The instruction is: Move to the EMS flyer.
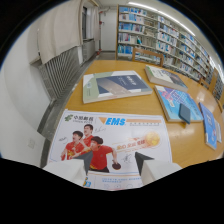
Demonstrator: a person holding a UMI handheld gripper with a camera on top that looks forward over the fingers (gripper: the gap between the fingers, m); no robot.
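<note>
White EMS flyer (pixel 107 145) lies flat on my table (pixel 150 107), long axis crosswise, under my spread, empty tongs (pixel 114 163)

ems flyer (pixel 107 142): on the table (pixel 145 107), just ahead of and under the gripper (pixel 112 162) fingers
booklet (pixel 115 85): beyond the flyer
brochures (pixel 175 102): right of the booklet
bookshelves (pixel 160 35): behind the table
radiator (pixel 60 70): left of the table
</note>
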